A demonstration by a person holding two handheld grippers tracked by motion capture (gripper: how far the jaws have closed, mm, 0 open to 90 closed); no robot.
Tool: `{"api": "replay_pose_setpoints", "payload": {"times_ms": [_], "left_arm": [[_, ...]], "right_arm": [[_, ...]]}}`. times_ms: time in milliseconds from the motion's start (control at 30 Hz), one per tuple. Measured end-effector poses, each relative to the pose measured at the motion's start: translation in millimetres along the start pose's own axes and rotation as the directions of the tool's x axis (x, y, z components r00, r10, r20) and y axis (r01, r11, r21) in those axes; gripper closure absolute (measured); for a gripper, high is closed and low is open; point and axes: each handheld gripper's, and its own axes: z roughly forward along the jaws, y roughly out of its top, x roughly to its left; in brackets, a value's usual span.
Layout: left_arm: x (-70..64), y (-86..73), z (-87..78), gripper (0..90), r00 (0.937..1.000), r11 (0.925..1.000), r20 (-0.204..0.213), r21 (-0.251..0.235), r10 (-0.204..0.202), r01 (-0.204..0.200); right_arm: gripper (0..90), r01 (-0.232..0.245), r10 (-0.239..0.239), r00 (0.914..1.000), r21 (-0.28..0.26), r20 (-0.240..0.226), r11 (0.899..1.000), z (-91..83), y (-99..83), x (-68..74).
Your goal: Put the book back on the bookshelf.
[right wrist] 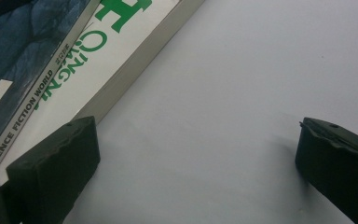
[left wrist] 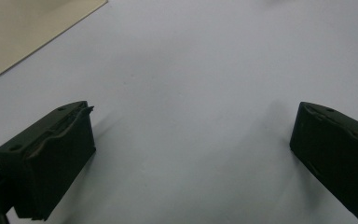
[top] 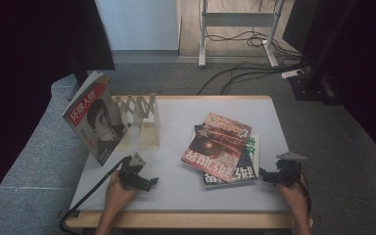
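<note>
glossy stack: three magazines lie overlapped on the right half of the table, a red-covered one on top, a dark one under it, a white one with green lettering at the bottom.
wooden rack: an accordion-style rack stands at the far left of the table, with one magazine upright and leaning at its left end.
done so far: judging from how things lie, one magazine is filed in the rack.
left to do: the three in the stack seem to wait for the same move, so the work looks roughly a quarter along.
left gripper: rests low over bare table near the front left, jaws spread wide and empty; in the left gripper view there is nothing between them.
right gripper: sits just right of the stack's near right corner, jaws parted and empty; in the right gripper view the left jaw is close beside the white magazine's spine edge, not around it.
hidden: the rack's slots behind the upright magazine are covered.
cut off: both forearms leave the high view at the bottom.
hard to read: the lower two covers are mostly overlapped.
</note>
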Motion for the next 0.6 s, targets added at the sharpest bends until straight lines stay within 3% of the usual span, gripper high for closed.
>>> {"api": "replay_pose_setpoints", "payload": {"times_ms": [200,600], "left_arm": [[0.0,-0.1,0.0,0.0,1.0000,1.0000,0.000,0.000,0.000,0.000],[-0.1,-0.1,0.0,0.0,1.0000,1.0000,-0.001,-0.001,-0.001,0.001]], "right_arm": [[0.0,0.022,-0.023,0.9997,-0.004,-0.006,1.000,-0.9,4.9,0.5],[0.0,0.086,-0.088,0.9950,-0.049,-0.047,0.995,-9.7,35.0,9.5]]}}
